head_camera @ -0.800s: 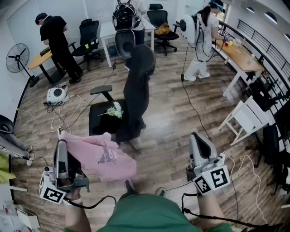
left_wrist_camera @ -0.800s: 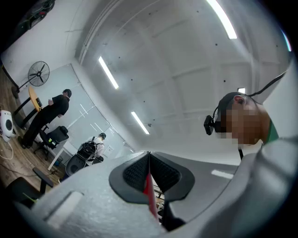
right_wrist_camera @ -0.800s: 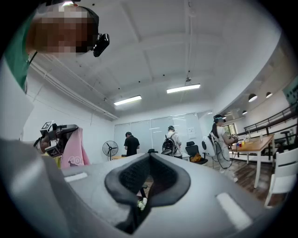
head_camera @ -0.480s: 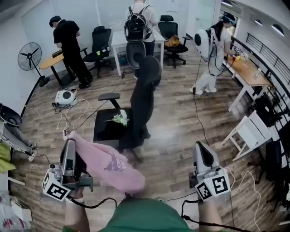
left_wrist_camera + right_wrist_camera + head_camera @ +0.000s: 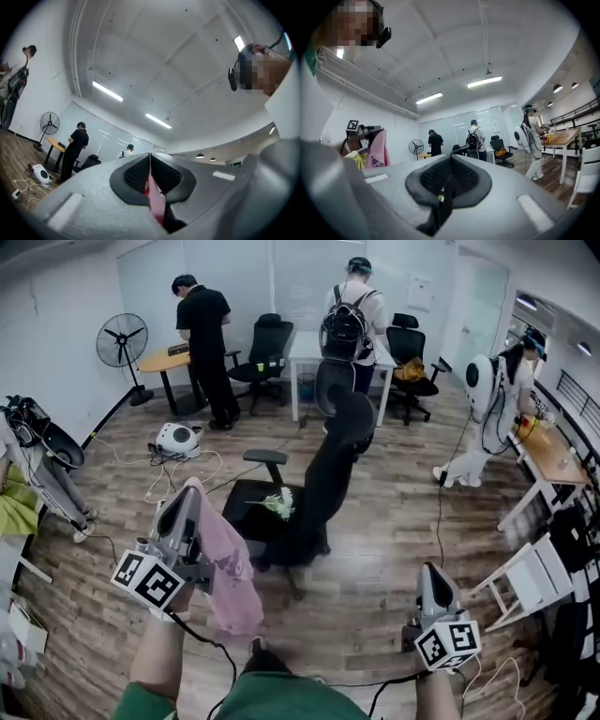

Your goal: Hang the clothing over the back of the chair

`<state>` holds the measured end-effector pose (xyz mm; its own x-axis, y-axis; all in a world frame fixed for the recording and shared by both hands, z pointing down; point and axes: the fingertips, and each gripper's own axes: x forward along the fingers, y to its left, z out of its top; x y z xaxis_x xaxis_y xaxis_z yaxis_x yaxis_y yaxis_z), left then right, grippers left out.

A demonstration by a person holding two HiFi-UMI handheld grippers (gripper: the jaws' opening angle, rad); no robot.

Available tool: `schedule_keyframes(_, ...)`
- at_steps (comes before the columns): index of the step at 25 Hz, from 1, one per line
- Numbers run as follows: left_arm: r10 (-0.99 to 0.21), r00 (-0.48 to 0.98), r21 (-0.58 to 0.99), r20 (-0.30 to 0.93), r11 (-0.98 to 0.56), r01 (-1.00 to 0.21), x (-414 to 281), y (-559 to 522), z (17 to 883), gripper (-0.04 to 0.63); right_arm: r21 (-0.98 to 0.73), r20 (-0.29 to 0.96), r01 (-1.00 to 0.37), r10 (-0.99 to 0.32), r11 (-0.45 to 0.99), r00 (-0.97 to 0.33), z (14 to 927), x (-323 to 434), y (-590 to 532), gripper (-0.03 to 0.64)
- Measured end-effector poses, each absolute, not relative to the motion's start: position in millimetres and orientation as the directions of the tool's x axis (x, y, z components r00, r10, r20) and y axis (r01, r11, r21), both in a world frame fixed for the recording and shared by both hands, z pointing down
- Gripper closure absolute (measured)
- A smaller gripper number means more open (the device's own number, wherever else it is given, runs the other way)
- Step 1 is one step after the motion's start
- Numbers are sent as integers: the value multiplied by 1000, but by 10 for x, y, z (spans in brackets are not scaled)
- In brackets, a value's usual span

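Note:
A pink garment (image 5: 228, 566) hangs down from my left gripper (image 5: 186, 497), which is raised at the left of the head view. In the left gripper view the jaws are shut on a pink fold (image 5: 153, 193). The black office chair (image 5: 251, 505) stands just beyond, a dark garment (image 5: 336, 463) draped over its back and white flowers (image 5: 278, 505) on its seat. My right gripper (image 5: 432, 572) is low at the right, shut with nothing in it (image 5: 451, 159). From the right gripper view the pink garment (image 5: 377, 151) shows at far left.
Three people stand at the desks behind the chair. A floor fan (image 5: 122, 337) and a white device (image 5: 176, 438) with cables lie to the back left. A white chair (image 5: 532, 579) is at the right, and other office chairs (image 5: 266, 345) stand by the far wall.
My left gripper has lifted, and the pink garment now hangs straight down instead of spreading out low. The head view has tilted up. The right gripper has stayed low.

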<state>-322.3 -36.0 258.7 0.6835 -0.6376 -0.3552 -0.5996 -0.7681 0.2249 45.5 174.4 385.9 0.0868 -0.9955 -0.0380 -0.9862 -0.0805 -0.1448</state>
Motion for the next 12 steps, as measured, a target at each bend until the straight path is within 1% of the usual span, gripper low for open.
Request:
schedule_keyframes(6, -713, 642, 198, -283, -698, -688, -3125, -653, 2720, 581, -198, -4, -979, -999, -48, 50, 3964, 707, 1467, 624)
schedule_keyframes(12, -709, 665, 157, -236, -703, -694, -2789, -1033, 2883, 581, -232, 12, -969, -996, -89, 89, 3942, 956, 1249, 624)
